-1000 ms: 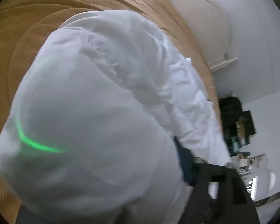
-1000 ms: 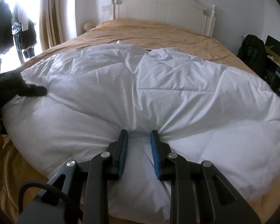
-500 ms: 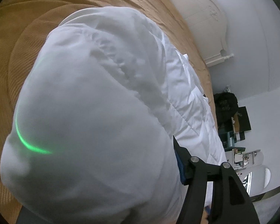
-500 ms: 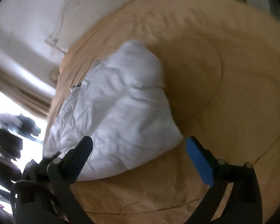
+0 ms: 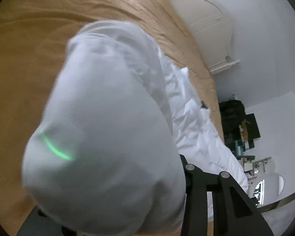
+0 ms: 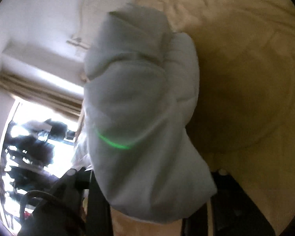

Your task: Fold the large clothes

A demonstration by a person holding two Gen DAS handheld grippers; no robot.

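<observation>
A large white quilted duvet (image 5: pixel 112 129) bulges right in front of the left wrist camera and hides the left gripper's left finger; only the black right finger (image 5: pixel 204 179) shows. The cloth sits between the jaws. In the right wrist view the same white duvet (image 6: pixel 143 118) hangs in a thick bundle between the two dark fingers (image 6: pixel 224 179), lifted above the tan bedspread (image 6: pixel 245 78). Both grips are covered by cloth. A green light streak lies on the fabric in each view.
The tan bed (image 5: pixel 39 49) fills the left view, with a white headboard (image 5: pixel 212 29) at the far end. Dark bags and shelves (image 5: pixel 238 122) stand by the wall on the right. A bright window with curtains (image 6: pixel 35 129) is at the left of the right wrist view.
The right gripper left the duvet's front edge, swung around open, and now has a bundle of the duvet lifted between its fingers. The left gripper keeps its hold and has shifted slightly.
</observation>
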